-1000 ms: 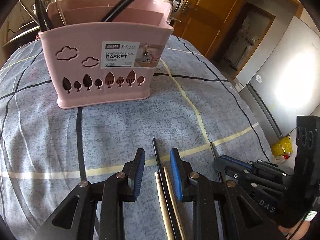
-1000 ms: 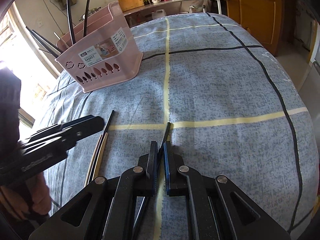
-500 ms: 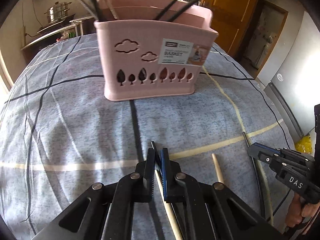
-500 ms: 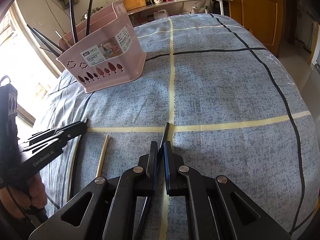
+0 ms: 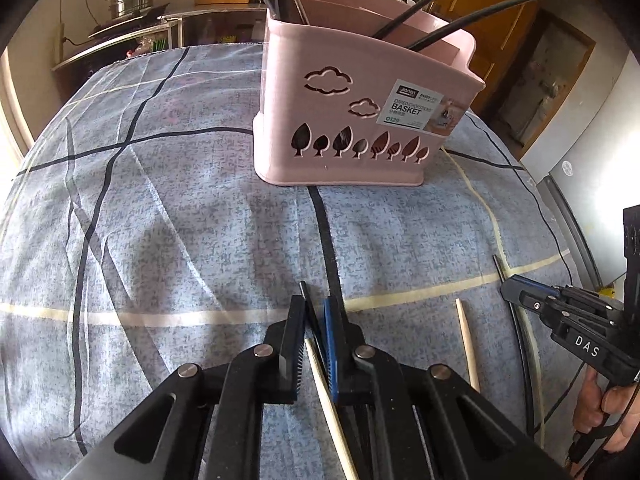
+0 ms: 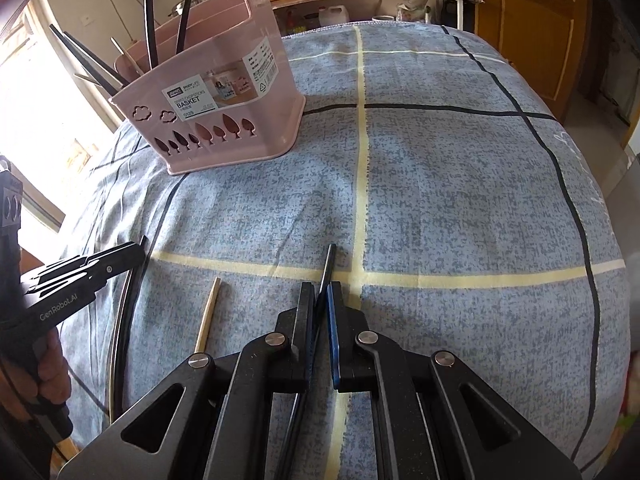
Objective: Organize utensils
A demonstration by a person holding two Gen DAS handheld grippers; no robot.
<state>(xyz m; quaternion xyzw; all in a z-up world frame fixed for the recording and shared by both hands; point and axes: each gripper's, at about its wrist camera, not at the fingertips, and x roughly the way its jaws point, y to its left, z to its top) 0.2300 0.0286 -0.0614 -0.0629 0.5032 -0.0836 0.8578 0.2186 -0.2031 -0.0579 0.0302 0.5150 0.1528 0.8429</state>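
Left gripper, bottom centre of its own view, is pinched tight on chopsticks — a black one whose tip sticks out past the fingertips, plus a pale wooden one running back under the jaws toward the lower edge. Whether the wooden one is truly clamped or just lying alongside, can't tell.

Right gripper, bottom centre of the right view, is pressed together on a single black chopstick, tip poking up past the fingers toward the yellow stripe crossing on the cloth.

Pink basket stands upright on the blue checked cloth, upper centre-right in the left view, upper left in the right view, w/ black chopsticks and a few pale ones leaning out of its compartments. It's well apart from both grippers.

Loose wooden chopstick lies flat on the cloth, lower left in the right view, between the two grippers — touching neither. More thin sticks, black and pale, lie under the left gripper at the left edge.
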